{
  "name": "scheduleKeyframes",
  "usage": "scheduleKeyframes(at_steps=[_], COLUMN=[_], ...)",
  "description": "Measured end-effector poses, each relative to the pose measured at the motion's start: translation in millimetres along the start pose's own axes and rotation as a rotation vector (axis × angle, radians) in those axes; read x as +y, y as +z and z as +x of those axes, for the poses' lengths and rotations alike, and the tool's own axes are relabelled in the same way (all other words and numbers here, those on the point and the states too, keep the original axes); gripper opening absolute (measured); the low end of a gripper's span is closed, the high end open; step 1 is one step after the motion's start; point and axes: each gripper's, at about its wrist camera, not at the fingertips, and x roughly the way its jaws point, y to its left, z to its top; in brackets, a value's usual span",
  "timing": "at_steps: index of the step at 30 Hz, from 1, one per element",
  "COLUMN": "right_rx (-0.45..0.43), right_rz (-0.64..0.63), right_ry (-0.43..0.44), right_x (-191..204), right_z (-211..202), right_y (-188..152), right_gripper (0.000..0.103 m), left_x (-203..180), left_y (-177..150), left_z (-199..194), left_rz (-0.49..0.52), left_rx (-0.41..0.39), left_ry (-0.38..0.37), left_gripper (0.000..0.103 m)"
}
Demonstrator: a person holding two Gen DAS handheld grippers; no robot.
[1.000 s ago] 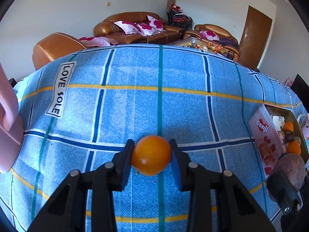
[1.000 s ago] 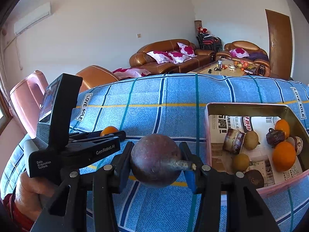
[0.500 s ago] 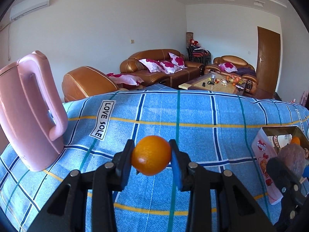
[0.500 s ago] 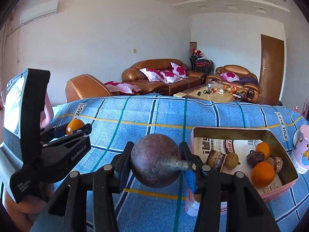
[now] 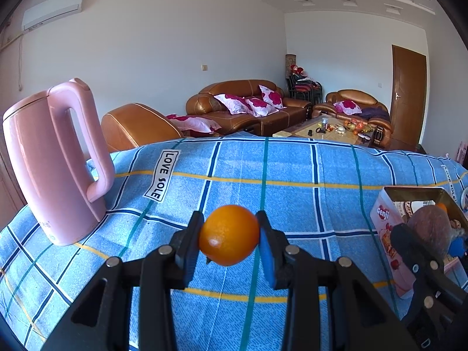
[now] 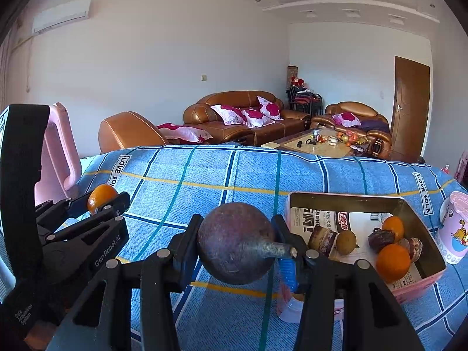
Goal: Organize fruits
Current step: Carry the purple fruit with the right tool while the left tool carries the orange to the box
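Observation:
My left gripper [image 5: 229,235] is shut on an orange [image 5: 229,235] and holds it above the blue checked tablecloth [image 5: 278,169]. It also shows in the right wrist view [image 6: 99,201] at the left. My right gripper [image 6: 237,242] is shut on a dark brown round fruit with a stem [image 6: 236,242], held above the cloth just left of the pink tin box [image 6: 421,286]. The box holds several fruits, among them an orange [image 6: 392,262] and a small green-brown fruit [image 6: 346,239], on printed paper. In the left wrist view the box [image 5: 383,219] is at the right edge.
A pink kettle [image 5: 49,161] stands on the table's left side. A pink cartoon cup [image 6: 454,228] stands right of the box. Brown sofas [image 5: 248,108] and a coffee table [image 5: 330,130] lie beyond the table's far edge.
Both grippers have risen and tilted up with their fruits still held. More of the room and the kettle shows now.

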Motion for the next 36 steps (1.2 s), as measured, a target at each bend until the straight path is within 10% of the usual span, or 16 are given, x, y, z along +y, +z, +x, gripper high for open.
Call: scheduleKeyframes(at_steps=[36], right_rx=[-0.014], right_rz=[-0.009], right_ry=[-0.071], right_x=[-57], right_z=[-44], right_y=[-16], right_gripper=[0.050], left_x=[-65], left_y=[-20], left_z=[-42], left_rz=[0.055], left_rx=[-0.034], left_ry=[-0.066], left_gripper=[0.038])
